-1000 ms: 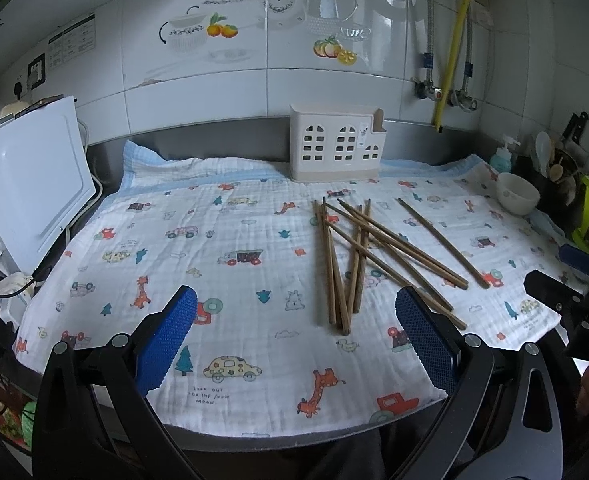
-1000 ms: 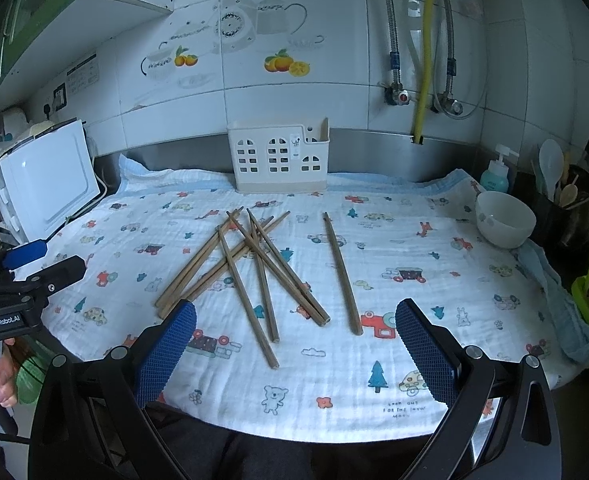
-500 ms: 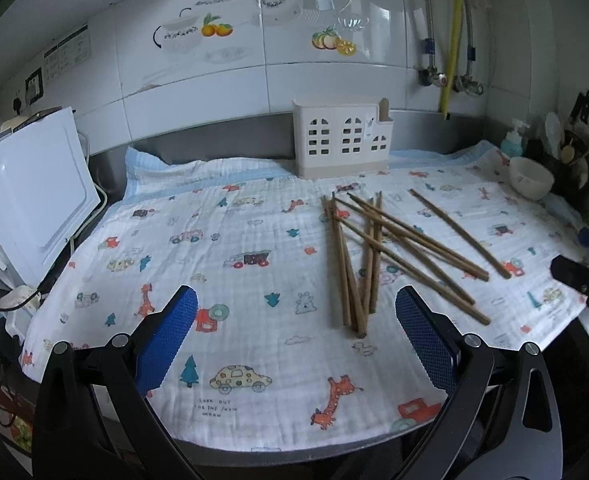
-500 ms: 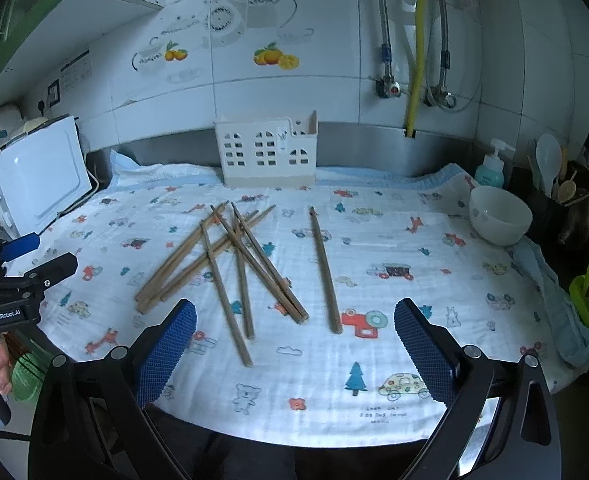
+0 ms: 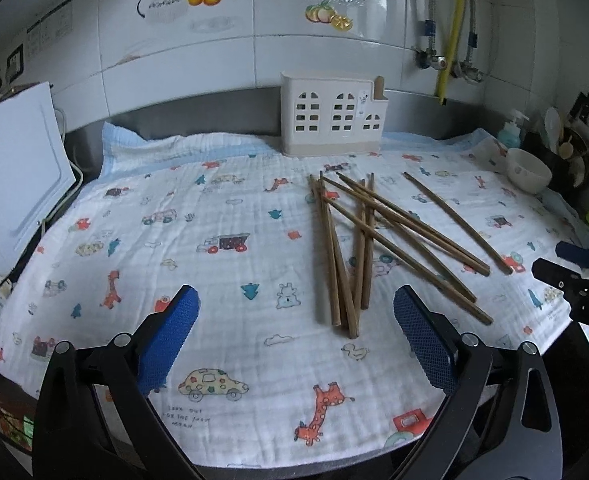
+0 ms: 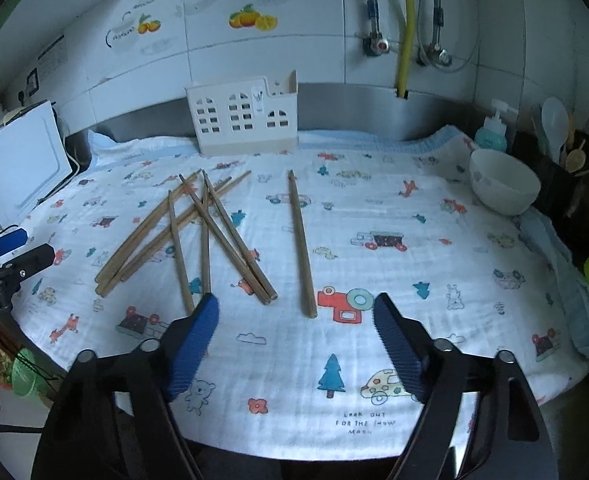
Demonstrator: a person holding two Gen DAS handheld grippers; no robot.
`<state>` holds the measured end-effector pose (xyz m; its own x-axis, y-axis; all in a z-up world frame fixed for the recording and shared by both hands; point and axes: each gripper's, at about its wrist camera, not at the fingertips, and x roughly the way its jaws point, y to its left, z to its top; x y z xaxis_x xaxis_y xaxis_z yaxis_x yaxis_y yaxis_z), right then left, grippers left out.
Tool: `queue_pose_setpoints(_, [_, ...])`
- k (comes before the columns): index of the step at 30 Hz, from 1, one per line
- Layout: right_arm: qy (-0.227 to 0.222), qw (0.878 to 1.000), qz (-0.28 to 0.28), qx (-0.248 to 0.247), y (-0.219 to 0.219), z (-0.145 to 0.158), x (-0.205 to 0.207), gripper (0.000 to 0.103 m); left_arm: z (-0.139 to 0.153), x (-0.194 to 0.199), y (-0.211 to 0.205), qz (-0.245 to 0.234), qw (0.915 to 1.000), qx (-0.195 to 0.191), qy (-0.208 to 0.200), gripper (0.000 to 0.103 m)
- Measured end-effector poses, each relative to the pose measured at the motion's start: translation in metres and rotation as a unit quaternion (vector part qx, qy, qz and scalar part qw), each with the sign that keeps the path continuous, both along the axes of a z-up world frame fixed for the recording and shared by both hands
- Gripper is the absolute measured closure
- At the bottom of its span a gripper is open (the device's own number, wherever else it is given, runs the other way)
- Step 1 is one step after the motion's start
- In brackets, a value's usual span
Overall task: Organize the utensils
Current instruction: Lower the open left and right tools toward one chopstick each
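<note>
- Both views are showing the chopsticks [image 5: 358, 248] larger and lower in frame than a second ago, and the right hand-held gripper [image 6: 296, 344] has just been narrowing its jaws, with nothing between them.
- The left hand-held gripper [image 5: 296, 340] is hanging wide apart and empty over the patterned cloth [image 5: 222, 272] on the bench.
- The chopsticks are lying crossed in a loose pile, one [image 6: 302, 244] lying apart beside it.
- The white utensil holder [image 5: 330, 120] is standing behind them against the wall.
</note>
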<state>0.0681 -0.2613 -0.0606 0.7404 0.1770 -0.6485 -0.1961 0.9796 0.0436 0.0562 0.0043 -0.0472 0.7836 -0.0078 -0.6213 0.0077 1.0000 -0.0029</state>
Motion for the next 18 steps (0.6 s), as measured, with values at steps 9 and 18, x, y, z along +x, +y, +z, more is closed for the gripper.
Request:
queue_pose_setpoints(9, [0.017,1.000,0.001,0.004,0.000,-0.011,0.019,0.035,-0.017,0.021,-0.006,-0.021,0.9991,0.022,0.030,0.012])
queue_pose_setpoints(18, [0.031,0.999,0.002,0.017,0.000,-0.017,0.033,0.039,-0.023,0.038,0.000,-0.030,0.9981,-0.010,0.053,0.020])
